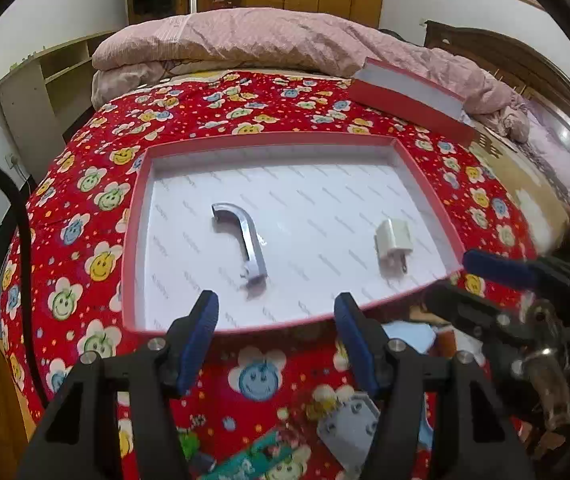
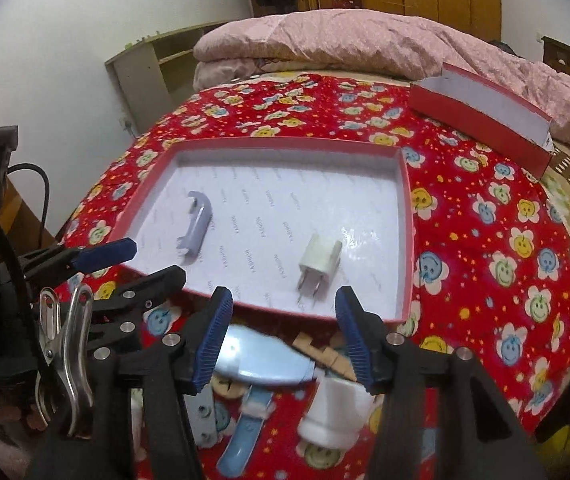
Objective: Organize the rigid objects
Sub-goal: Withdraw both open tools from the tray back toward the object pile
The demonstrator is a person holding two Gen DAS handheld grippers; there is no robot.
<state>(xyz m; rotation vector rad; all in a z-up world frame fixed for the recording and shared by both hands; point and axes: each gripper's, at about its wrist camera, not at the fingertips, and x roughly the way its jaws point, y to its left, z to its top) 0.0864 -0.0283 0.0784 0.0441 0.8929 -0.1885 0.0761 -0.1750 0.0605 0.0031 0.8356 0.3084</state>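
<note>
A shallow red-rimmed tray [image 1: 135,216] with a white floor lies on the flowered red bedspread. In it are a curved chrome handle [image 1: 245,240] on the left and a white charger plug [image 1: 389,242] on the right. The right wrist view shows the same tray [image 2: 407,216], handle [image 2: 198,226] and plug [image 2: 321,260]. My left gripper [image 1: 277,312] hangs open just in front of the tray's near rim, nothing between its blue pads. My right gripper [image 2: 285,308] is also open and holds nothing, near the rim below the plug. Each gripper appears in the other's view: right gripper [image 1: 461,284], left gripper [image 2: 149,262].
Loose items lie on the bedspread beneath the grippers: a light blue object [image 2: 261,360], wooden pieces [image 2: 317,350], a white cap-like piece [image 2: 337,412], a grey plate [image 1: 349,428] and a metal clip [image 2: 69,344]. A red box [image 1: 413,100] sits far right by a pink quilt [image 1: 245,40].
</note>
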